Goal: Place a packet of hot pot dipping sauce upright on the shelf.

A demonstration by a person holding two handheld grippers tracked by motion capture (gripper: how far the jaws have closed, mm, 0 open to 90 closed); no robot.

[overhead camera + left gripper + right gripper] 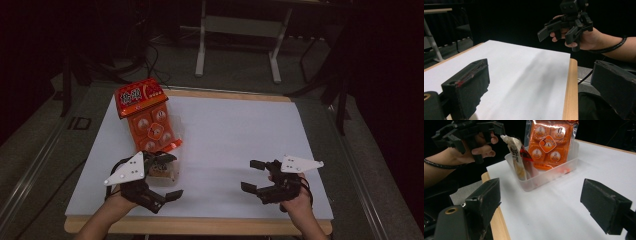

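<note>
Both pairs of jaws stand released, nothing between them. The left gripper [165, 175] hovers at the near left of the counter [225, 130], just beside a clear tub [544, 176]. A slim snack packet [517, 157] stands tilted in the tub's near end, and an orange packet [150, 122] leans out over its far end. The right gripper [255, 176] hangs at the near right, well apart.
</note>
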